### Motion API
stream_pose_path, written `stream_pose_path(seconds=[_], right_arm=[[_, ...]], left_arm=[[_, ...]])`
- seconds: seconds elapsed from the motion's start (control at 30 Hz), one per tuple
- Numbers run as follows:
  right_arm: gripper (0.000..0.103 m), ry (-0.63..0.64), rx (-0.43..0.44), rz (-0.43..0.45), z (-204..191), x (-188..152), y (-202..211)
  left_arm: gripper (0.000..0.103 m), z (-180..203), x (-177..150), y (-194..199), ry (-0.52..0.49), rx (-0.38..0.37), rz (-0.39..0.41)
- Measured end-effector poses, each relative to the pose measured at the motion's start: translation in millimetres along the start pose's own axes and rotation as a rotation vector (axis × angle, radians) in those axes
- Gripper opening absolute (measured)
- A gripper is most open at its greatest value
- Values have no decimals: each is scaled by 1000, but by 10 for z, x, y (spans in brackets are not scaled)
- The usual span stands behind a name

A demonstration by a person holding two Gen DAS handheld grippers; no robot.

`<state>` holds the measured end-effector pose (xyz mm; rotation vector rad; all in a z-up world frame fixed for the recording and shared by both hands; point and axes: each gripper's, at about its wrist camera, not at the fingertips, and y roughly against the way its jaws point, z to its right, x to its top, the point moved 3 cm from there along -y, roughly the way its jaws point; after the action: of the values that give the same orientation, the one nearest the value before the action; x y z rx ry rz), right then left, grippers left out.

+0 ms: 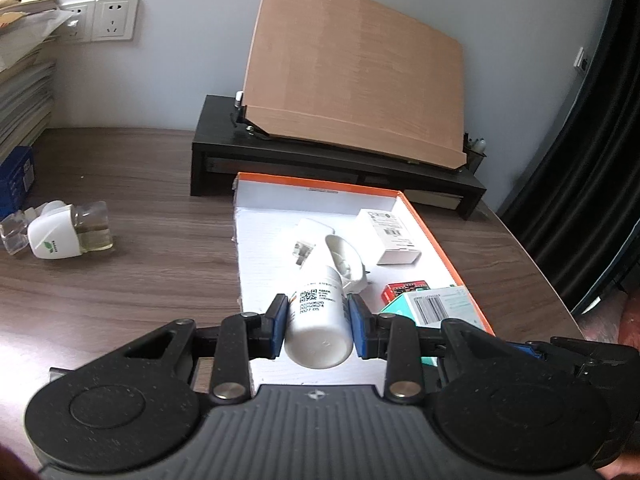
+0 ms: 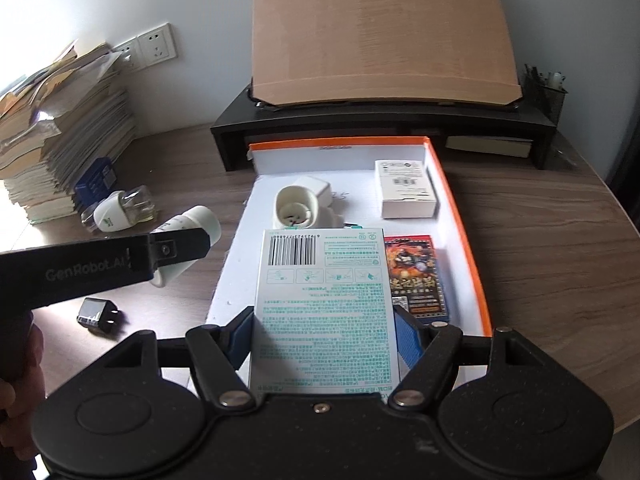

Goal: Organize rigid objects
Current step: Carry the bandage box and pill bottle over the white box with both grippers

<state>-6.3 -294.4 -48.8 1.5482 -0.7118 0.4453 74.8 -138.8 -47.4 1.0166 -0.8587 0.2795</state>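
The left gripper (image 1: 318,320) has its blue pads clamped tight on a white cylindrical plastic bottle (image 1: 318,328) with a printed label, base toward the camera, held over the near end of the shallow white cardboard tray with the orange rim (image 1: 436,240). From the right wrist view that same bottle (image 2: 200,220) shows beside the tray's left edge, above the dark wood-grain desk (image 2: 540,240), half hidden by the left gripper's black body.

The right gripper (image 2: 326,328) is clamped on a flat white box printed in teal text with a barcode (image 2: 324,300), jaws held partway apart by the box's width. The box hangs over the near part of the tray, covering part of a red and blue card pack (image 2: 416,276) lying on the tray floor just beside it.

Farther in the tray lies a small white rectangular box with a label (image 2: 406,188) near the right wall, and a white plug adapter (image 2: 298,208) near the middle.

Out on the desk, left of the tray, a black charger plug (image 2: 96,314) lies alone, and a white plug-in device with a clear liquid bottle (image 1: 68,232) rests on its side near a blue box (image 1: 14,182). A tan wooden board (image 1: 356,68) leans on a black desk riser (image 1: 224,136) behind the tray.
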Motion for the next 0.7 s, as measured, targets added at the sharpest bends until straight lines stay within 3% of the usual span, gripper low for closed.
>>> stream_pose_path(seconds=[0.7], right_arm=[[84, -25, -24, 13, 39, -10, 55]], left_arm=[[33, 18, -18, 42, -18, -17, -2]])
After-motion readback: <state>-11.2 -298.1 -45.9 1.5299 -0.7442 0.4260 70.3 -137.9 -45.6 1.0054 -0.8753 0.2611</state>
